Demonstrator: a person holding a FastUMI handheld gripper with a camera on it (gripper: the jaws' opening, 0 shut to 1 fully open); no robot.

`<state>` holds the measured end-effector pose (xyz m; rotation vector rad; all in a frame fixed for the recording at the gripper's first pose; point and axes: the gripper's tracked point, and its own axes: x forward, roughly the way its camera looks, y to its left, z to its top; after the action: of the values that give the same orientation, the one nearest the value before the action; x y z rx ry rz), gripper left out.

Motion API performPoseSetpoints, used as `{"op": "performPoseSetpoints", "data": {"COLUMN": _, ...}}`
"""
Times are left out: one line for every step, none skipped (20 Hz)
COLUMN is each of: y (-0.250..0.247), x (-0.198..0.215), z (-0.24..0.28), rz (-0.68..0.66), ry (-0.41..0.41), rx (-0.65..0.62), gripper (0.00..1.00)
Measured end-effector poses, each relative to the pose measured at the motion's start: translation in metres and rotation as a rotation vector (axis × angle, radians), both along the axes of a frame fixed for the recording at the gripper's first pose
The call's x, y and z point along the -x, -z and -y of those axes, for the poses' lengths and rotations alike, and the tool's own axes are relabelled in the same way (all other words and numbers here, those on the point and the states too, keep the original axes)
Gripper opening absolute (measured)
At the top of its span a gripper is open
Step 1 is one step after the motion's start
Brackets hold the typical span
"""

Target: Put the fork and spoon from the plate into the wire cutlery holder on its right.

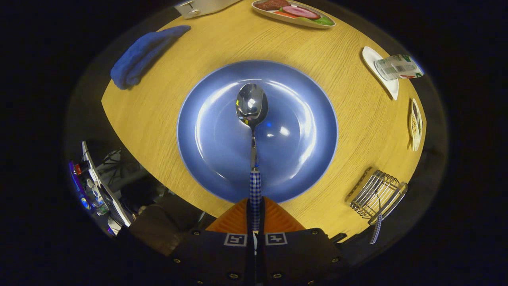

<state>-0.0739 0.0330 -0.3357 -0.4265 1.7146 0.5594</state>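
Note:
My gripper (255, 206) is shut on the checked handle of a metal spoon (252, 105). The spoon points straight ahead, its bowl hanging over the middle of the blue plate (206, 131) on the round wooden table (158, 119). Whether the spoon's bowl touches the plate I cannot tell. The wire cutlery holder (377, 194) stands to the right of the plate, near the table's edge. A checked handle (376, 230) sticks out of the holder, its head hidden inside.
A folded blue cloth (143, 53) lies beyond the plate to the left. A long dish of food (295, 12) sits at the far side. To the right are a white dish with a tipped bottle (399, 67) and a small snack dish (415, 125).

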Motion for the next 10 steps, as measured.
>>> {"op": "performPoseSetpoints", "data": {"y": -0.003, "x": 0.000, "z": 0.005, "rz": -0.001, "ry": -0.003, "rx": 0.005, "gripper": 0.02}}
{"op": "performPoseSetpoints", "data": {"y": -0.005, "x": -0.002, "z": 0.009, "rz": 0.001, "ry": -0.002, "rx": 0.010, "gripper": 0.03}}
{"op": "performPoseSetpoints", "data": {"y": -0.009, "x": -0.003, "z": 0.016, "rz": 0.003, "ry": -0.004, "rx": 0.018, "gripper": 0.03}}
{"op": "performPoseSetpoints", "data": {"y": -0.011, "x": -0.004, "z": 0.020, "rz": 0.005, "ry": -0.003, "rx": 0.022, "gripper": 0.03}}
{"op": "performPoseSetpoints", "data": {"y": -0.014, "x": -0.004, "z": 0.024, "rz": 0.009, "ry": -0.002, "rx": 0.024, "gripper": 0.02}}
{"op": "performPoseSetpoints", "data": {"y": -0.017, "x": -0.005, "z": 0.028, "rz": 0.014, "ry": -0.004, "rx": 0.026, "gripper": 0.03}}
{"op": "performPoseSetpoints", "data": {"y": -0.020, "x": -0.006, "z": 0.032, "rz": 0.018, "ry": -0.003, "rx": 0.027, "gripper": 0.02}}
{"op": "performPoseSetpoints", "data": {"y": -0.023, "x": -0.004, "z": 0.036, "rz": 0.018, "ry": -0.004, "rx": 0.029, "gripper": 0.02}}
{"op": "performPoseSetpoints", "data": {"y": -0.028, "x": -0.002, "z": 0.040, "rz": 0.016, "ry": -0.010, "rx": 0.029, "gripper": 0.03}}
{"op": "performPoseSetpoints", "data": {"y": -0.033, "x": 0.000, "z": 0.045, "rz": 0.017, "ry": -0.024, "rx": 0.029, "gripper": 0.03}}
